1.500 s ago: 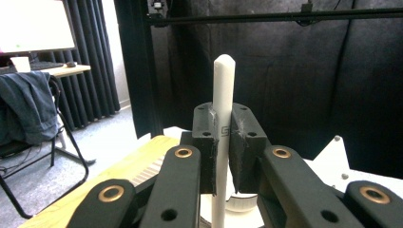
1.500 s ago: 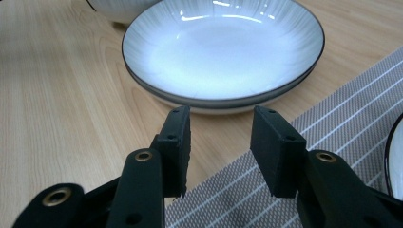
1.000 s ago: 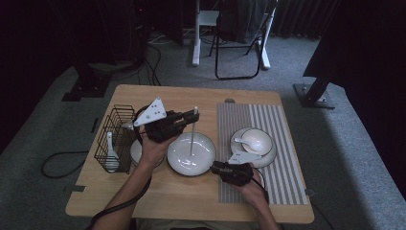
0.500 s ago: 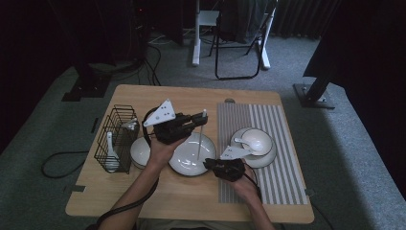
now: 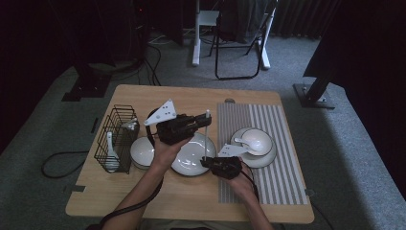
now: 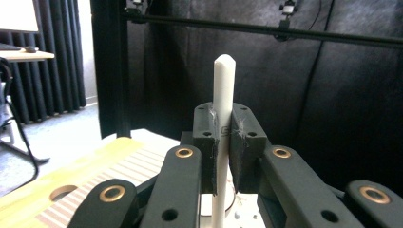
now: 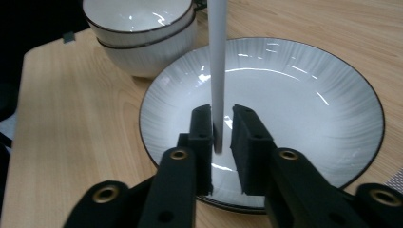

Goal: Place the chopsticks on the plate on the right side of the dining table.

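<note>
Right over the big white plate [image 5: 189, 158] stands a long white stick [image 5: 206, 136]; it points straight up and down, and its low end hangs just above the middle of the plate. The left gripper [image 5: 194, 122] holds the stick near its top; in the left gripper view its two black pads [image 6: 206, 142] squeeze the stick [image 6: 222, 109] tight, and the round tip pokes out above them. The right gripper [image 5: 207, 162] is down low at the other end; its jaws have just been closing, and in the right gripper view the stick [image 7: 217, 71] sits between them; the left pad [image 7: 202, 137] is right against it, but a small gap shows by the other pad, so I cannot tell if they pinch it.

Just beside the plate, on the person's left, sit two white bowls [image 5: 142, 152], one inside the other; they almost touch the plate. Farther left is a black wire basket [image 5: 117, 139] with a white spoon [image 5: 110, 155] standing in it. On the other side lies a striped mat [image 5: 268, 148]; on it is a small plate with a bowl [image 5: 256, 143], and a spoon rests in that bowl. All of this is on a wooden table [image 5: 191, 201]; past the table stands a folding chair [image 5: 237, 43] on the grey floor.
</note>
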Tool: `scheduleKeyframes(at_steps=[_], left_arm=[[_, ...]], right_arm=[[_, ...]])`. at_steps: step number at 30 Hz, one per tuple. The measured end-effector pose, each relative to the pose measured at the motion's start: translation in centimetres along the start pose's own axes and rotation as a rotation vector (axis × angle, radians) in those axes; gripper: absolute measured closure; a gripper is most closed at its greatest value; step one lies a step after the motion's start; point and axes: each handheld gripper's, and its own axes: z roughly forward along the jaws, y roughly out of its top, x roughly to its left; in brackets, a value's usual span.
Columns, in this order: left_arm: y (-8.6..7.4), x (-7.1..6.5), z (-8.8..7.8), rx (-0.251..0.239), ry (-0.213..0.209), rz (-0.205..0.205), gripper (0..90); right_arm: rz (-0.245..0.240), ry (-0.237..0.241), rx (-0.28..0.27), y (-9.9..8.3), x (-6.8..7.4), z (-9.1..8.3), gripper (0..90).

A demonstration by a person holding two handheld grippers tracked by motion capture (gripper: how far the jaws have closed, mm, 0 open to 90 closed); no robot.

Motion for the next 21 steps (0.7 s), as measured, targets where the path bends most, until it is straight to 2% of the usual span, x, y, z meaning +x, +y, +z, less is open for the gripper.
scheduleKeyframes(at_steps=[1, 3, 8, 13, 16, 18, 19, 21], left_arm=[[0.0, 0.0, 0.0, -0.002, -0.004, 0.000, 82.9], [-0.2, 0.1, 0.1, -0.002, -0.010, 0.002, 81.9], [-0.7, 0.2, 0.0, -0.003, -0.018, -0.008, 74.0], [-1.9, 0.3, 0.0, 0.030, -0.010, -0.015, 71.6], [-3.5, 0.4, 0.3, 0.056, -0.015, -0.051, 71.5], [-3.5, 0.4, 0.3, 0.056, -0.015, -0.051, 71.4], [-5.1, 0.2, 0.7, 0.083, -0.025, -0.081, 71.4], [-6.1, 0.1, 1.0, 0.101, -0.034, -0.091, 71.6]], right_arm=[[0.002, 0.012, -0.005, 0.0, 0.0, -0.1, 85.7], [-0.022, 0.006, 0.004, 0.0, 0.2, -0.2, 86.5], [-0.031, 0.010, 0.003, 0.1, 0.5, -0.2, 87.0], [-0.023, 0.012, -0.018, 0.2, 0.5, -0.6, 87.0], [-0.021, 0.005, -0.028, 0.3, 0.5, -0.9, 87.0], [-0.022, 0.002, -0.033, 0.4, 0.5, -1.0, 87.0], [-0.020, -0.001, -0.037, 0.4, 0.5, -1.2, 87.0], [-0.015, -0.004, -0.041, 0.4, 0.4, -1.3, 87.0]])
